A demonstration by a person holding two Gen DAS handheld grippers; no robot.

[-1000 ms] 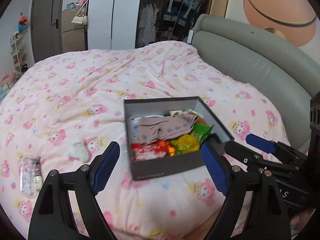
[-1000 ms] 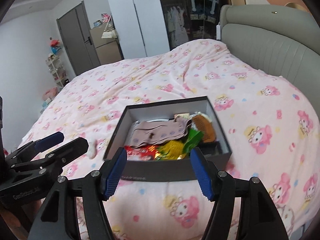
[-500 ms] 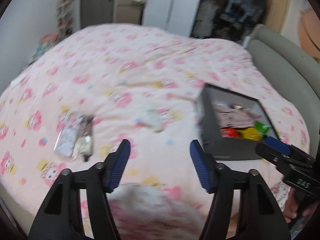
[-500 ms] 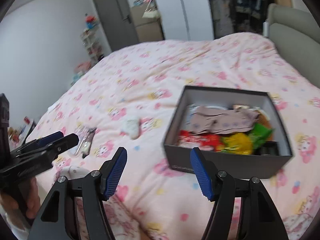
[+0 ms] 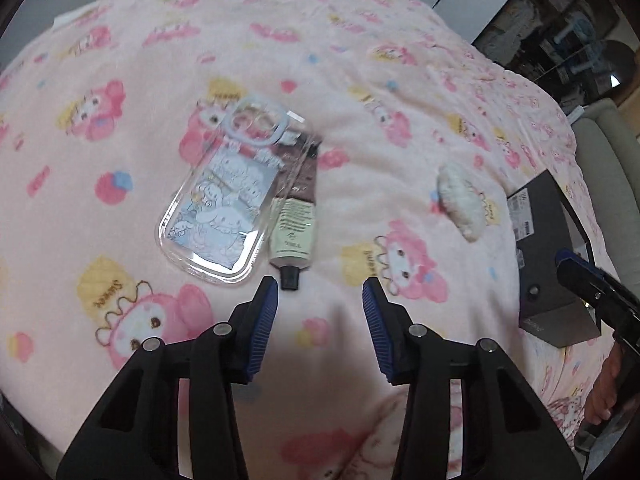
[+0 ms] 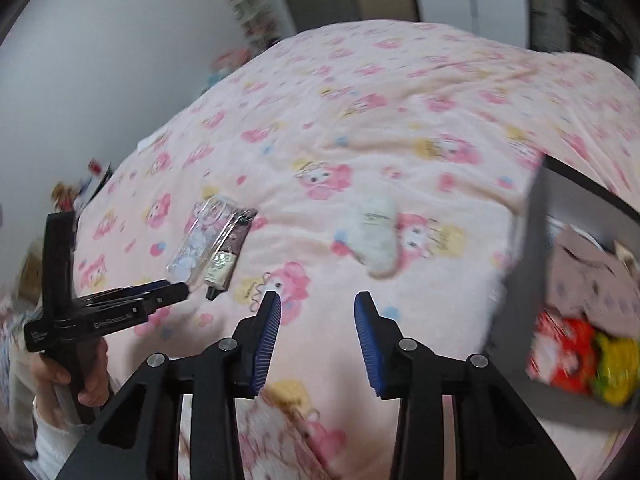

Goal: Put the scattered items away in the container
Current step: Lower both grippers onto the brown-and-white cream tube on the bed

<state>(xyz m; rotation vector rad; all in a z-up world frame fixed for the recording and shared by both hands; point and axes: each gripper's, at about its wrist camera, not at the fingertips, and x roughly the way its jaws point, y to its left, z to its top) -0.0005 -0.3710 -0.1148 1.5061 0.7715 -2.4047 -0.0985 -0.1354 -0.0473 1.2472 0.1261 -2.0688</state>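
Observation:
A clear phone case [image 5: 222,200] with cartoon prints lies on the pink bedspread, with a pale tube of cream [image 5: 294,226] touching its right side. My left gripper [image 5: 320,292] hovers just below the tube's black cap, jaws closing with nothing between them. A white fluffy item [image 5: 460,200] lies further right. In the right wrist view that white item [image 6: 378,236] sits ahead of my right gripper [image 6: 318,302], whose jaws are closing on nothing. The dark box [image 6: 520,280] with clothes and bright snack packets stands at the right. The left gripper [image 6: 160,294] shows near the case [image 6: 198,240].
The pink cartoon bedspread [image 5: 360,60] covers the whole bed. A grey headboard [image 5: 604,152] rises at the right behind the box [image 5: 548,256]. Shelves and a wardrobe stand at the far wall. A person's hand [image 6: 68,372] holds the left gripper's handle.
Both grippers swung left from the box and dropped toward the bedspread. The phone case and tube now lie right before the left gripper, the white item before the right. Both jaws have narrowed.

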